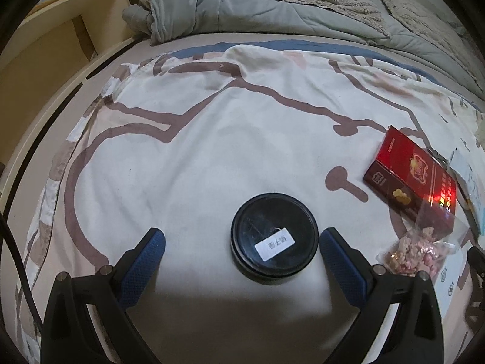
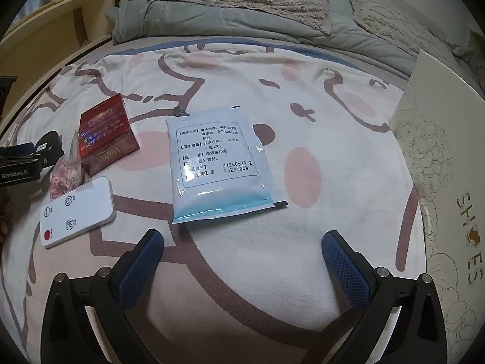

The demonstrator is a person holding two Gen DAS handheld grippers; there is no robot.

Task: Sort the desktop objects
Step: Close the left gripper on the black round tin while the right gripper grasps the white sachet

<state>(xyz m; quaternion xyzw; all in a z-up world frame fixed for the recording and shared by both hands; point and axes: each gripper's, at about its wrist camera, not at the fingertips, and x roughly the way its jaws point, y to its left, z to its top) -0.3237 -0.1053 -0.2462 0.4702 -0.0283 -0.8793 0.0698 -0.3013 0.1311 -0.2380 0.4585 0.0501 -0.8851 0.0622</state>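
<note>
Left tongs [image 1: 242, 242] spread wide and empty, low over the bedsheet [image 1: 212, 139]; black round tin [image 1: 274, 236] lying flat between the fingers, closer to the right pad, not touched. Right tongs [image 2: 242, 244] also wide open, holding nothing, with the sachet [image 2: 216, 163] just beyond the tips. Far left of it: red box [image 2: 104, 135], small bag [image 2: 68, 173] leaning on the box, white remote [image 2: 77, 210] near. White shoebox [image 2: 448, 157] at the right edge. Tin probably rigid, light, smooth at the rim, so likely best squeezed across the side wall. Sachet thin, floppy and slippery; better pinched at a sealed edge.
</note>
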